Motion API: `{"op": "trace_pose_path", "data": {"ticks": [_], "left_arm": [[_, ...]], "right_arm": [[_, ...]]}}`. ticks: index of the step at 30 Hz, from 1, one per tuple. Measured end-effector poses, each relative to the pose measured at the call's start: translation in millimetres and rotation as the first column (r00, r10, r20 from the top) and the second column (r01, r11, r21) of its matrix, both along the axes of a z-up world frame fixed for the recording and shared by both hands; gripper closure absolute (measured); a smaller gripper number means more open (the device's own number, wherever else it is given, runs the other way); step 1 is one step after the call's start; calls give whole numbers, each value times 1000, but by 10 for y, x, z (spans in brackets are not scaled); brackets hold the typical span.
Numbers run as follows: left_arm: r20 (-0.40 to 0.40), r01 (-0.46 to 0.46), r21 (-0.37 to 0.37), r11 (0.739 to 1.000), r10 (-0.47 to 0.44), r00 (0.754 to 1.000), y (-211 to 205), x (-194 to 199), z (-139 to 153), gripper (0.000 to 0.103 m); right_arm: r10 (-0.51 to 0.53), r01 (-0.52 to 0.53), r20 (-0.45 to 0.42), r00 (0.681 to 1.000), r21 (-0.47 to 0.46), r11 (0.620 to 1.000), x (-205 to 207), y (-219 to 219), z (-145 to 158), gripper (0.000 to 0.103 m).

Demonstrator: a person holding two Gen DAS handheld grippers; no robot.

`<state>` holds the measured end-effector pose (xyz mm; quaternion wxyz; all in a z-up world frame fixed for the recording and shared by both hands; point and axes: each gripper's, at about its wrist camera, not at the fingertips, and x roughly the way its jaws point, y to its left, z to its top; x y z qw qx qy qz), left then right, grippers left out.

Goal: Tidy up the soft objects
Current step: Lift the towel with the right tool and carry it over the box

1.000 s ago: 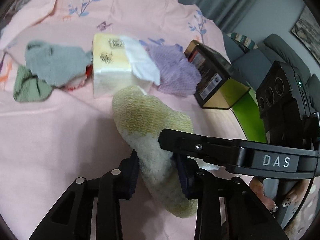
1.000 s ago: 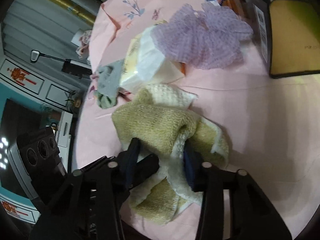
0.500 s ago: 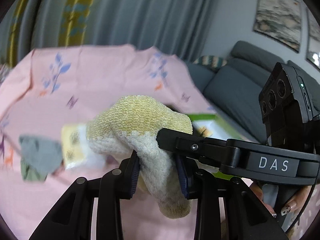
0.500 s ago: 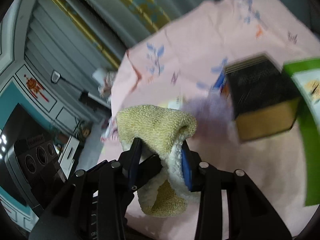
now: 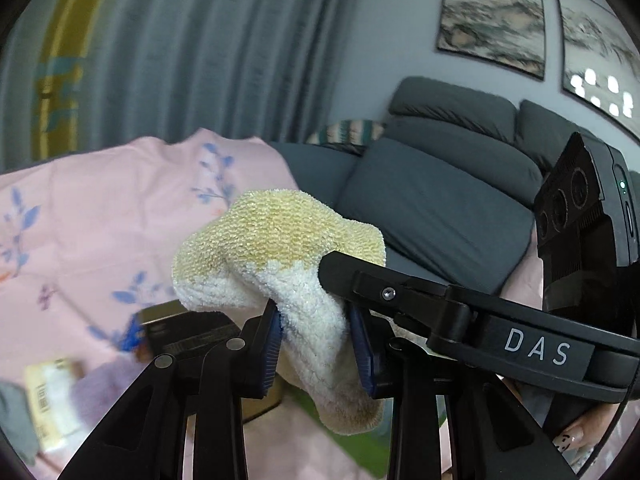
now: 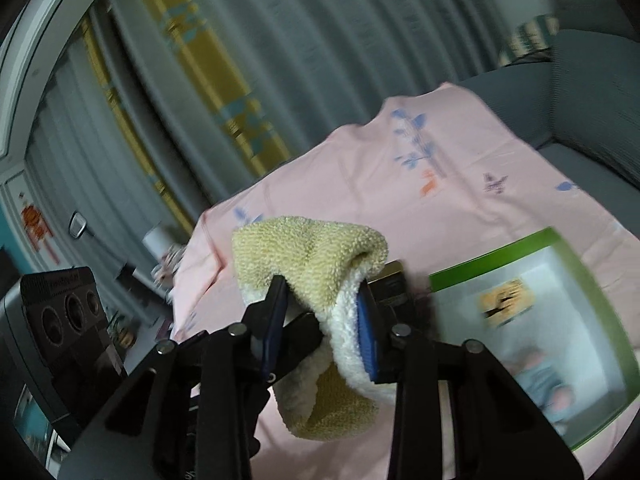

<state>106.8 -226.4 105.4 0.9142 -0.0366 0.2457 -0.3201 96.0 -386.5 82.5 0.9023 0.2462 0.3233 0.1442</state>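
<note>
Clamping 1 fluffy yellow-and-white terry towel (image 5: 280, 264) from 2 sides, the left gripper (image 5: 316, 344) and right gripper (image 6: 322, 330) hold it aloft above the pink floral bedsheet (image 6: 360, 184); both jaws have just been closing on the pile. Black-and-gold box (image 5: 188, 328) at 8 o'clock in the left view; green-rimmed box (image 6: 540, 320) at 3 o'clock in the right view.
</note>
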Motion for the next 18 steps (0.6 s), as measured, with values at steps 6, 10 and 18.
{"op": "trace_pose_path", "data": {"ticks": [6, 10, 18], "left_arm": [[-24, 77, 32, 997, -76, 997, -550, 175, -195, 71], [-67, 103, 44, 994, -100, 993, -788, 291, -348, 71], [-192, 154, 72, 985, -138, 972, -1185, 518, -687, 71]], "right_arm": [[-122, 126, -59, 991, 70, 990, 22, -554, -303, 77], [-189, 198, -110, 976, 77, 977, 64, -779, -517, 78], [-306, 315, -208, 929, 9, 949, 155, -999, -832, 78]]}}
